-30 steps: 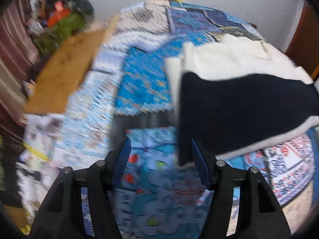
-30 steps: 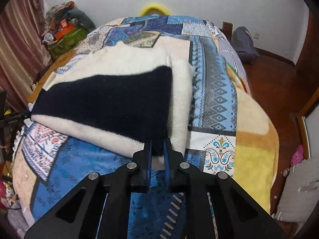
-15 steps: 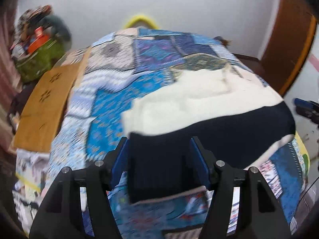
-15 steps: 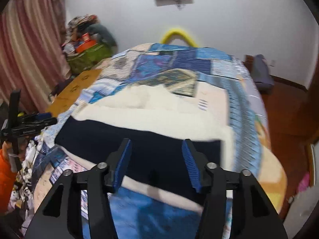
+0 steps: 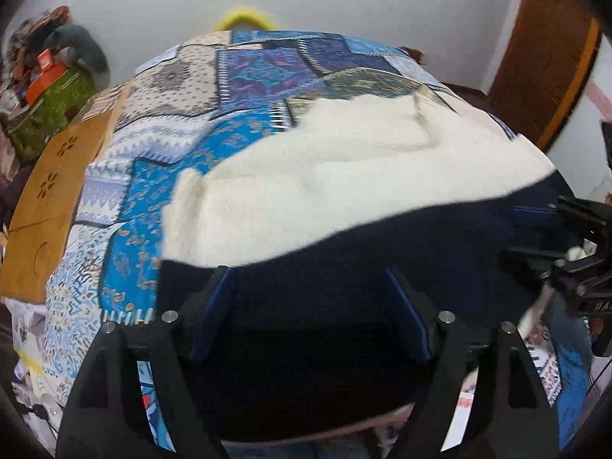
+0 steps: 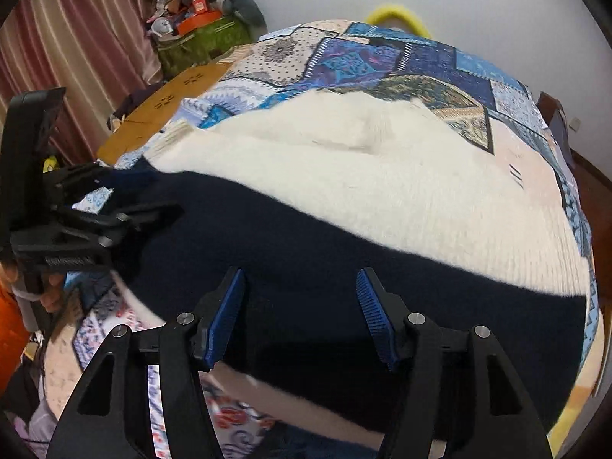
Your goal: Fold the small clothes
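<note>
A cream sweater (image 5: 344, 176) with a wide navy band (image 5: 344, 252) lies on the patchwork quilt (image 5: 164, 176). My left gripper (image 5: 310, 302) hovers over the band's left end. Its jaws are opening, with navy knit below and between them but no pad pressing on it. The right wrist view shows the same sweater (image 6: 382, 191). There my right gripper (image 6: 302, 306) stands open over the navy band (image 6: 344, 244), holding nothing. Each gripper also shows in the other's view: the right gripper (image 5: 550, 237) at the band's right end, the left gripper (image 6: 114, 210) at its left end.
A brown board (image 5: 46, 199) lies along the bed's left side. Beyond it sits a green bag (image 6: 202, 42) piled with clutter, beside a striped curtain (image 6: 76, 38). A wooden door (image 5: 547, 57) stands at the right. Part of a hand (image 6: 49, 294) grips the left tool.
My right gripper let go of the sweater's edge and opened. Both grippers swung in over the navy band, and the left jaws spread wider.
</note>
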The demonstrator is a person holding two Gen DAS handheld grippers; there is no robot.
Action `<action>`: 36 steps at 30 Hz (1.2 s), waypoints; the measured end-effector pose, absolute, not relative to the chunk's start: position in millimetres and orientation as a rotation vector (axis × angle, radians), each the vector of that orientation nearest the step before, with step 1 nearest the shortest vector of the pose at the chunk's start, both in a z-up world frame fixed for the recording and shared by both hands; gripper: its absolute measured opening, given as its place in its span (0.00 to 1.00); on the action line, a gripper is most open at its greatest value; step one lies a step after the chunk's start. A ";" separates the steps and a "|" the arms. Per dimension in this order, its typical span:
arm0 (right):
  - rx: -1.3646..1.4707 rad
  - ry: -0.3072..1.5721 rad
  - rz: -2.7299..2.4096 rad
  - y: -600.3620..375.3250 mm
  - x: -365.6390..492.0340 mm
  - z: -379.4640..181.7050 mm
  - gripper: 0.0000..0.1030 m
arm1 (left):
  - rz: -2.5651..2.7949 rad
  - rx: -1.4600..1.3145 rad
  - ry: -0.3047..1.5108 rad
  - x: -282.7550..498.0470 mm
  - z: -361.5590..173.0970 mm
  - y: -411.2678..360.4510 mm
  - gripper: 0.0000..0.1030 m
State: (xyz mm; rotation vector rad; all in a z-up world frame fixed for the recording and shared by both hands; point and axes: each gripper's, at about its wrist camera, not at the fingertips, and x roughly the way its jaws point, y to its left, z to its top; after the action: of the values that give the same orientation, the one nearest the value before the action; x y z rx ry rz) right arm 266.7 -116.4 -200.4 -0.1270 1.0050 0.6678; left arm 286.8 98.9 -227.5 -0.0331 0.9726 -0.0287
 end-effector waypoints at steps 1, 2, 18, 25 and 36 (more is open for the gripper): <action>-0.120 1.000 0.653 -122.7 266.8 -199.7 0.55 | -0.025 -0.044 0.973 286.4 -227.9 103.0 0.78; -0.117 0.999 0.637 -127.4 267.6 -198.9 0.55 | -0.017 -0.058 0.976 286.2 -229.0 108.7 0.78; -0.073 0.985 0.383 -235.5 255.9 -187.9 0.55 | 0.173 -0.107 1.007 259.5 -247.1 173.0 0.78; -0.098 0.980 0.383 -233.5 248.4 -180.9 0.55 | 0.225 -0.179 1.009 243.7 -237.6 188.9 0.77; -0.111 0.865 0.507 -183.7 246.0 -142.6 0.62 | 0.148 -0.311 0.938 199.2 -200.9 168.4 0.78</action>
State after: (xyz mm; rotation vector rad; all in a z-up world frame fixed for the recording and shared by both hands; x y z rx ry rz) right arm 246.0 -183.7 -142.6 -0.1113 0.8650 0.5074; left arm 199.2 168.4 -200.9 -0.3107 0.9376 0.1476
